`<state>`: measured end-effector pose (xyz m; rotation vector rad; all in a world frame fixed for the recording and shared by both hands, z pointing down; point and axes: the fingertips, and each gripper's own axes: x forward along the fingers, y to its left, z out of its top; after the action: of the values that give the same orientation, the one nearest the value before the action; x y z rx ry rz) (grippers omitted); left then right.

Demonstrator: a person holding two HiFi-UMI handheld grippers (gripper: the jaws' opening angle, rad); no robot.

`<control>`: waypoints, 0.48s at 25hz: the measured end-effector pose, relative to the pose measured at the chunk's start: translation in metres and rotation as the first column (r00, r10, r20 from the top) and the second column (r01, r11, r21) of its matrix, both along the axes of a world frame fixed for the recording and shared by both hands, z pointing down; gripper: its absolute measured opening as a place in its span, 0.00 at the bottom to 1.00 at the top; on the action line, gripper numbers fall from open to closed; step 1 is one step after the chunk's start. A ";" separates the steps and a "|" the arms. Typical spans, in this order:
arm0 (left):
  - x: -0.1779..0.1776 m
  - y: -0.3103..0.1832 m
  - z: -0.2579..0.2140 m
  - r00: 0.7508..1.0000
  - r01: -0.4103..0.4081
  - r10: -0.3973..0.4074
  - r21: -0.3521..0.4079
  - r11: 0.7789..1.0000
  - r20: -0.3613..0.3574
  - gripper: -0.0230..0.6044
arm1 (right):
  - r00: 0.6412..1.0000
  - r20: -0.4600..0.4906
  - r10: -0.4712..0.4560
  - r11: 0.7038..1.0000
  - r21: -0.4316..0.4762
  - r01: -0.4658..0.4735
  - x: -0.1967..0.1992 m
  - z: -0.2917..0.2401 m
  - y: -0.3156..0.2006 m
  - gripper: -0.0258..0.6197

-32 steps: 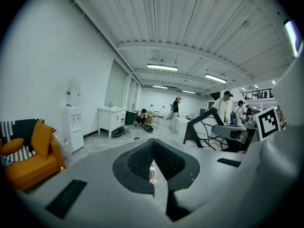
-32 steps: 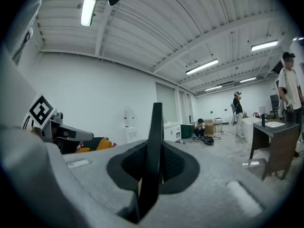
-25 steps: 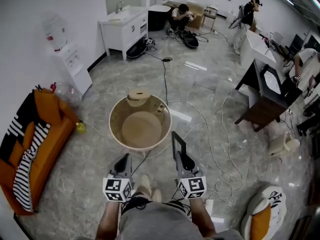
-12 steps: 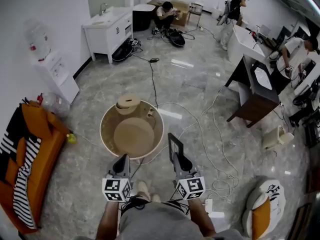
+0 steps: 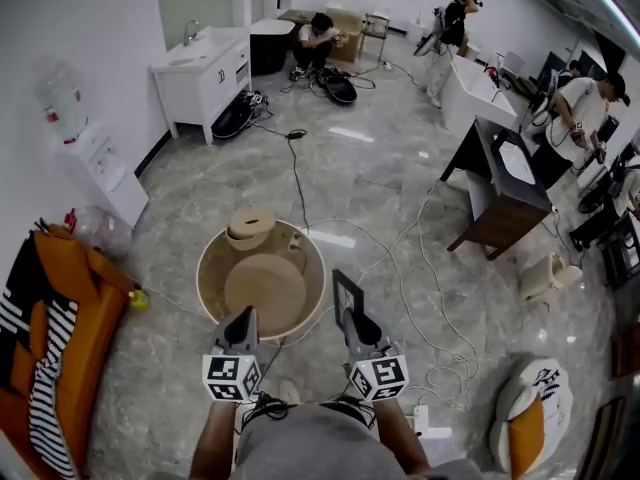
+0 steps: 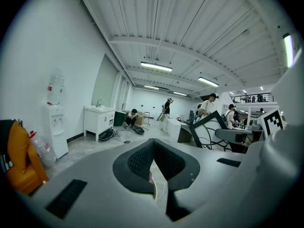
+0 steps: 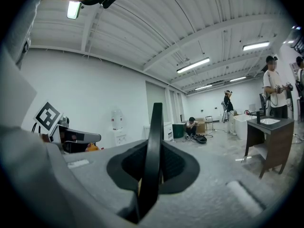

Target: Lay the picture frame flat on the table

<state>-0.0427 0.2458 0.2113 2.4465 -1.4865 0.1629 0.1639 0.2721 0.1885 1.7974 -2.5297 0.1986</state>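
Observation:
A dark picture frame (image 5: 345, 292) stands upright in my right gripper (image 5: 352, 318), whose jaws are shut on its lower edge. In the right gripper view the picture frame (image 7: 153, 146) shows edge-on as a black bar between the pads. The round beige table (image 5: 210, 268) lies just ahead of and below both grippers. My left gripper (image 5: 243, 322) hovers at the table's near rim, shut with nothing in it. From the left gripper view the picture frame (image 6: 209, 122) appears tilted off to the right.
A beige round box (image 5: 250, 226) and a small item (image 5: 297, 240) sit at the table's far side. Cables (image 5: 420, 298) trail over the floor. An orange sofa (image 5: 55, 338) is at the left, a dark desk (image 5: 500, 193) at the right, and people at the back.
The table has slid left and down in the head view, nearer my grippers, as the room shifts. Both grippers keep their pose, the frame still upright in the right one.

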 end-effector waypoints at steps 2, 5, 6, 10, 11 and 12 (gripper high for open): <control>-0.005 -0.007 0.001 1.000 -0.001 0.001 -0.002 1.000 0.004 0.06 | 1.000 0.012 0.001 1.000 -0.003 -0.001 -0.005 0.002 -0.007 0.10; -0.011 -0.017 0.002 1.000 0.001 -0.001 -0.002 1.000 0.014 0.06 | 1.000 0.023 -0.007 1.000 -0.009 0.007 -0.012 0.005 -0.018 0.10; -0.014 -0.021 0.002 1.000 0.005 -0.005 -0.001 1.000 0.016 0.06 | 1.000 0.025 -0.011 1.000 -0.010 0.012 -0.015 0.006 -0.023 0.10; -0.024 -0.037 0.005 0.999 0.029 -0.029 -0.004 1.000 0.016 0.06 | 0.999 0.031 -0.034 0.999 -0.016 0.035 -0.025 0.011 -0.044 0.10; -0.025 -0.041 0.007 0.999 0.036 -0.036 -0.008 0.999 0.018 0.06 | 0.999 0.033 -0.042 0.999 -0.020 0.043 -0.027 0.013 -0.050 0.10; -0.026 -0.046 0.010 0.999 0.044 -0.044 -0.012 0.999 0.019 0.06 | 0.998 0.035 -0.051 0.998 -0.024 0.052 -0.028 0.016 -0.057 0.10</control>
<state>-0.0689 0.1995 0.2216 2.4064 -1.5416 0.1868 0.1360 0.2148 0.2044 1.7324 -2.5813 0.2604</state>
